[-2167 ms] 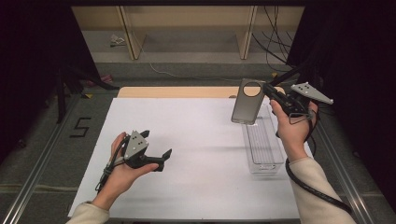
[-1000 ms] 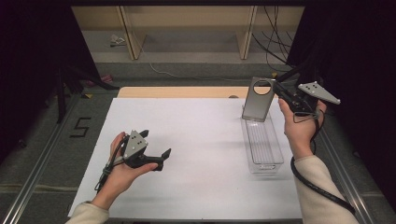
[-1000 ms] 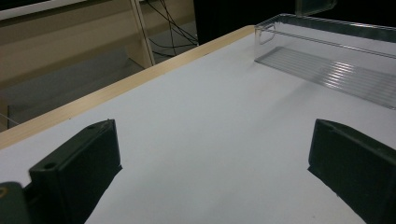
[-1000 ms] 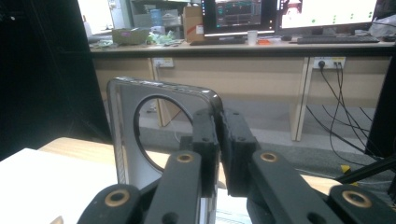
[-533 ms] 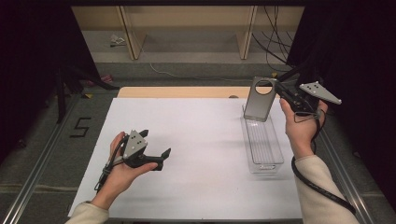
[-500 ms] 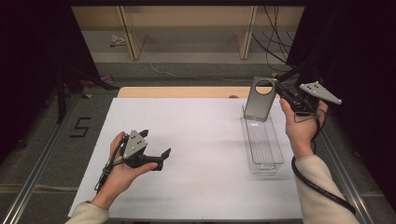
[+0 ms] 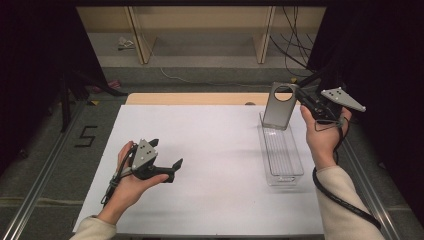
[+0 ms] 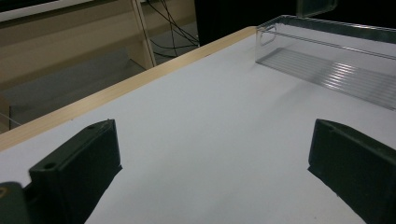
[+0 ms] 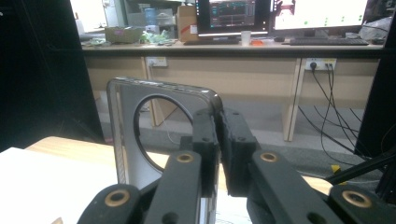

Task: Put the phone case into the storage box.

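Observation:
A grey flat cover [image 7: 278, 111] with a round hole near its top hangs upright over the far end of a clear plastic tray [image 7: 283, 178] on the right of the white sheet. My right gripper [image 7: 300, 96] is shut on the cover's upper right edge. In the right gripper view the jaws of the right gripper [image 9: 218, 135] pinch the rim of the cover [image 9: 125, 122] beside the hole. My left gripper [image 7: 166, 152] rests in the hand at the sheet's left, open, with nothing between its fingers. The left gripper view shows the left gripper [image 8: 215, 177] wide apart over bare sheet, with the tray [image 8: 327, 60] beyond.
The white sheet [image 7: 215, 150] covers the table, with a wooden edge [image 7: 195, 98] at the back. Wooden shelf legs [image 7: 137, 35] and cables [image 7: 295, 45] stand beyond it. Metal rails [image 7: 45, 175] run along both sides, and a "5" mark [image 7: 86, 136] lies at the left.
The right gripper has lifted the cover and carried it a little right and farther back, standing it more upright over the tray's far end. The left hand has stayed in place.

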